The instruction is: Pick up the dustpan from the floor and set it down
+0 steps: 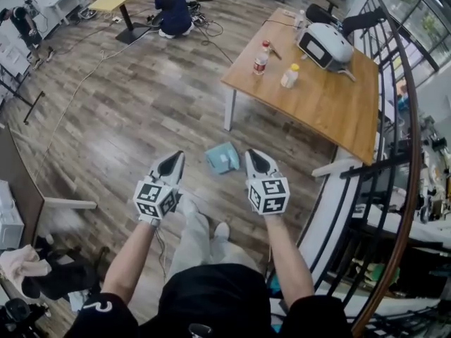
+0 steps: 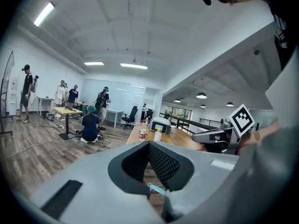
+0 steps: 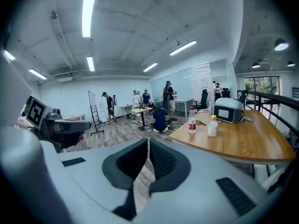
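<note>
A small teal dustpan lies flat on the wooden floor, just ahead of the person's feet. In the head view it sits between the two grippers, nearer the right one, and neither touches it. My left gripper hangs above the floor to its left, jaws together with nothing in them. My right gripper hovers at the dustpan's right edge, also shut and empty. In the left gripper view a pale blue sliver of the dustpan shows below the closed left gripper. The right gripper points over bare floor.
A wooden table stands ahead on the right with two bottles and a white device. A dark curved railing runs down the right side. A person crouches far ahead among cables.
</note>
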